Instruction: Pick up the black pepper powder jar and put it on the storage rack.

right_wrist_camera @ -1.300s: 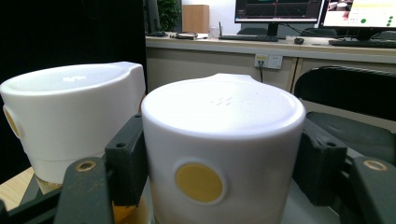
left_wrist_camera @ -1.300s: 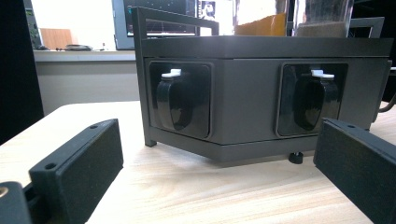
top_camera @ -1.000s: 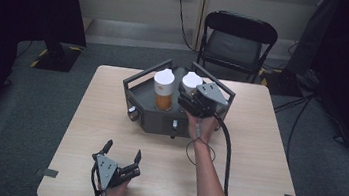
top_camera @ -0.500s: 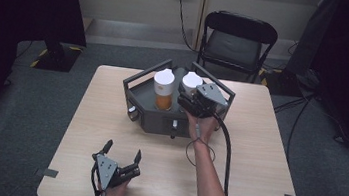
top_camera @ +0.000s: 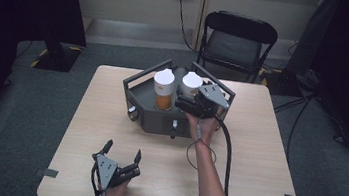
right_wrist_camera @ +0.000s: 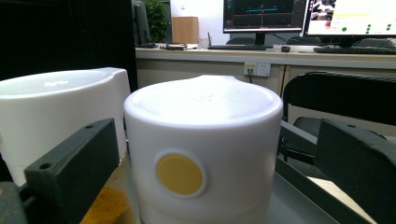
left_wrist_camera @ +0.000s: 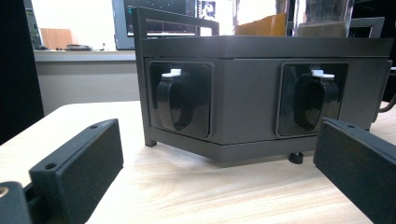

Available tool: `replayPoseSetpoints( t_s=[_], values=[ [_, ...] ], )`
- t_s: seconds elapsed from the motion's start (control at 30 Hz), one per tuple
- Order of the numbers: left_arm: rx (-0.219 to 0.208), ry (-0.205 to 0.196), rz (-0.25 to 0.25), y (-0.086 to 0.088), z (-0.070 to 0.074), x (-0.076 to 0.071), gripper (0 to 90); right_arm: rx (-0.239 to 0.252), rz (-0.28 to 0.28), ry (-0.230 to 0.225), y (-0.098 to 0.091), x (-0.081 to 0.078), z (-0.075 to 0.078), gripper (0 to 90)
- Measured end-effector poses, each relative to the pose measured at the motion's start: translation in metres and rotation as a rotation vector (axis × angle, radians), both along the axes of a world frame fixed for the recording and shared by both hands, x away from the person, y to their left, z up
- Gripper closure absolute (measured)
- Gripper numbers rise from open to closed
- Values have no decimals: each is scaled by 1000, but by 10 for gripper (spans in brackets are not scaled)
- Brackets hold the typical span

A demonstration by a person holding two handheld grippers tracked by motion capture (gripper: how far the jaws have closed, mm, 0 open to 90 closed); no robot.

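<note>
A: The right gripper (top_camera: 189, 101) is up at the dark stand (top_camera: 159, 122) in the middle of the table (top_camera: 256, 153), held in the right hand (top_camera: 202, 124). Its jaws are spread wide, one on each side of the right white lid (right_wrist_camera: 203, 154), and in the right gripper view I see a gap between each jaw and the lid, so it has hold of nothing.

B: And the left gripper (top_camera: 121, 156)?

A: Low at the near edge of the table, well apart from the stand, pointing toward it. Its jaws are wide open too, with bare wood between them in the left gripper view.

B: What is on the stand?

A: Two jars side by side, each with a white lid. The left jar (top_camera: 164, 89) holds something orange. The right jar (top_camera: 192, 84) is just beside it; its lid has a yellow dot (right_wrist_camera: 179, 174) facing the right gripper. What the right jar holds I cannot tell from above; the left gripper view shows a brownish fill (left_wrist_camera: 322, 29).

B: The front of the stand?

A: Two recesses, each with a black spout (left_wrist_camera: 173, 100) topped by a white tab (left_wrist_camera: 171, 73). A black chair (top_camera: 237, 43) stands behind the table.
</note>
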State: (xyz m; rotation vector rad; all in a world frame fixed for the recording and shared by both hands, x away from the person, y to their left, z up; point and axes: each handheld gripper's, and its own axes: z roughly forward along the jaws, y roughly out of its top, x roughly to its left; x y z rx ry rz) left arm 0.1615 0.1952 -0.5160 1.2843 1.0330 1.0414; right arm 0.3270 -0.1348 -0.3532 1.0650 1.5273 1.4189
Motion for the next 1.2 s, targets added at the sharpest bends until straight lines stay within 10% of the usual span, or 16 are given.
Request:
replayPoseSetpoints(
  t_s=[1.2],
  values=[
    [1,0,8,-2,0,0,10,17,-9,-76,-5,-37,-9,0]
  ],
)
